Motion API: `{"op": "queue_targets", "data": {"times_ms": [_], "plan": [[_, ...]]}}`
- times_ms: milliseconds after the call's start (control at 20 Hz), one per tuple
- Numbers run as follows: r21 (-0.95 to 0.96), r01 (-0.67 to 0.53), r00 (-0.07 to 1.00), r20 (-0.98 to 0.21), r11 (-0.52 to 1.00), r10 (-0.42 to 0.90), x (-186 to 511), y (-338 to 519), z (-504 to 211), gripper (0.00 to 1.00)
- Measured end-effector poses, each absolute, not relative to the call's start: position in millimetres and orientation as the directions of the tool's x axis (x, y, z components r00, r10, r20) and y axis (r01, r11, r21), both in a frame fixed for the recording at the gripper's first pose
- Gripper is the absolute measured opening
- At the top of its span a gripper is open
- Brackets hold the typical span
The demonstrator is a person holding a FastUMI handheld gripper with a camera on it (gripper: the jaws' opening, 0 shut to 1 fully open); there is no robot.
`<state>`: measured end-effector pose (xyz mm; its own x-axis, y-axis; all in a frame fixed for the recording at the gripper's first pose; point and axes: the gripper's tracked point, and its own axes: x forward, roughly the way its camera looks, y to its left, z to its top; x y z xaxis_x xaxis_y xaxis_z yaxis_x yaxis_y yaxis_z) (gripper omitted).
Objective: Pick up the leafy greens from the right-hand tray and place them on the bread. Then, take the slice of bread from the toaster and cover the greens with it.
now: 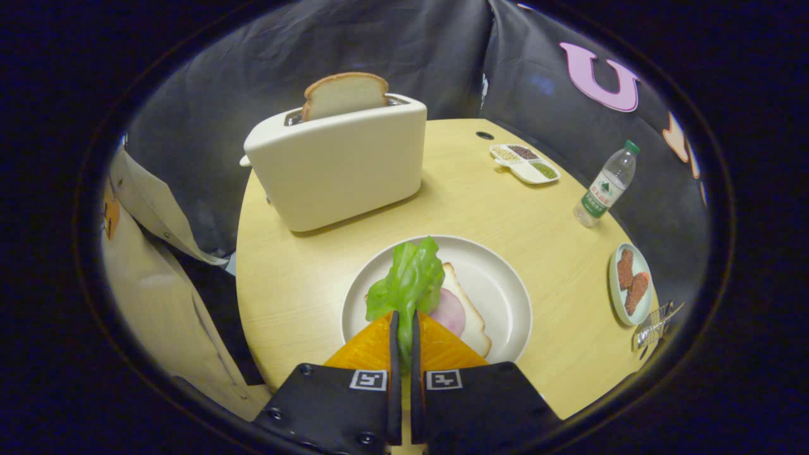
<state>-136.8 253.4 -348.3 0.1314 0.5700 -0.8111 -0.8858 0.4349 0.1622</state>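
My gripper [405, 325] is shut on the leafy greens [407, 281], a bright green leaf that sticks out ahead of the fingertips. The leaf hangs over a white plate [499, 284]. On that plate lies a slice of bread [471, 309] with a pink slice of ham [449, 311] on it, just to the right of the leaf. Beyond the plate stands a cream toaster [338, 161] with a slice of bread [344, 93] sticking up out of its slot.
The round wooden table [505, 208] also holds a small divided dish of grains [524, 162] at the back right, a water bottle [605, 184], and a pale tray with brown pieces [631, 284] at the right edge. A person's beige sleeve [158, 284] is on the left.
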Motion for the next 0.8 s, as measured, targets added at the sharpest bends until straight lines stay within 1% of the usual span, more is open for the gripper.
{"op": "queue_targets", "data": {"times_ms": [150,250,400,600,750,800], "plan": [[0.136,-0.885,0.149,-0.824,0.446,0.547,-129.0,250.8,-357.7,0.18],[0.101,-0.884,0.175,-0.834,0.456,0.523,-119.4,246.1,-364.3,0.22],[0.072,-0.886,0.186,-0.849,0.457,0.495,-116.1,239.7,-370.4,0.28],[0.049,-0.884,0.208,-0.850,0.465,0.484,-111.7,238.7,-376.2,0.35],[0.060,-0.877,0.211,-0.843,0.476,0.495,-111.7,242.7,-369.4,0.57],[0.062,-0.874,0.215,-0.840,0.481,0.498,-111.3,243.7,-364.9,0.61]]}}
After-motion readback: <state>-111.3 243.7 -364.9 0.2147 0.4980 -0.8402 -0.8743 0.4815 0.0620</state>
